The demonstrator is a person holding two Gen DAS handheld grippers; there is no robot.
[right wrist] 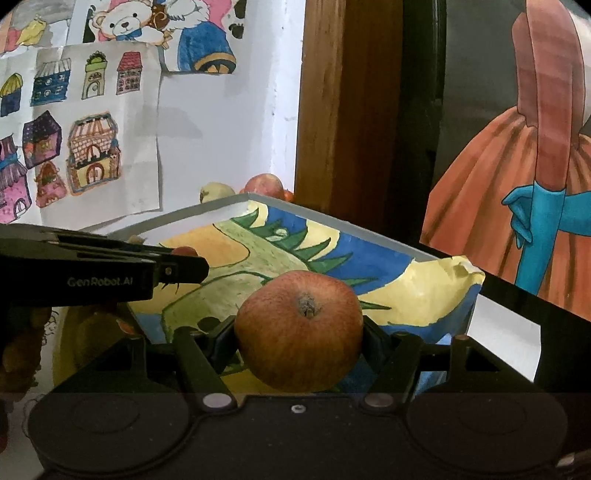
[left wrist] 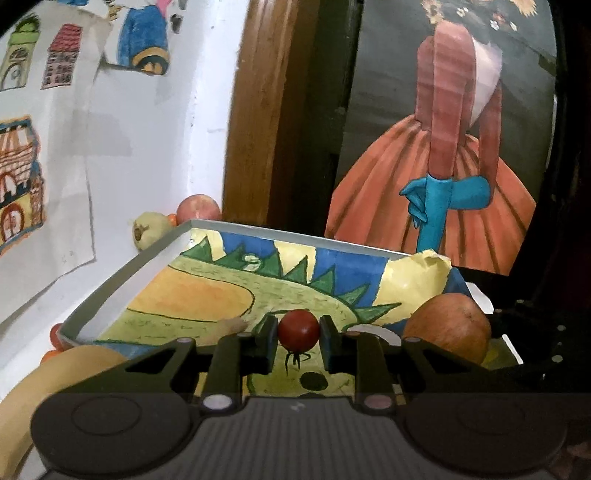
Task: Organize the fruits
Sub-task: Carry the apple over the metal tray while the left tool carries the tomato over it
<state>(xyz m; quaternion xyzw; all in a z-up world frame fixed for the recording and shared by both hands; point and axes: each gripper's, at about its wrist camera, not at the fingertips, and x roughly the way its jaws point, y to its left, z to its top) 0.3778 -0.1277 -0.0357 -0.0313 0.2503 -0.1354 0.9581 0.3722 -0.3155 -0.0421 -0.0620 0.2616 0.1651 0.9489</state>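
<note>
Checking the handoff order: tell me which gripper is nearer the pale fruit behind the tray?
Left. The left gripper is nearer the pale fruit; the right gripper sits farther right.

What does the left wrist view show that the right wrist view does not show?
Only the left wrist view shows the left gripper closed on the cherry tomato from behind, with a yellow fruit low on the left. Only the right wrist view shows the right gripper closed on the apple and a teddy bear drawing. Both show the tray, its painted paper and more fruit behind it.
</note>
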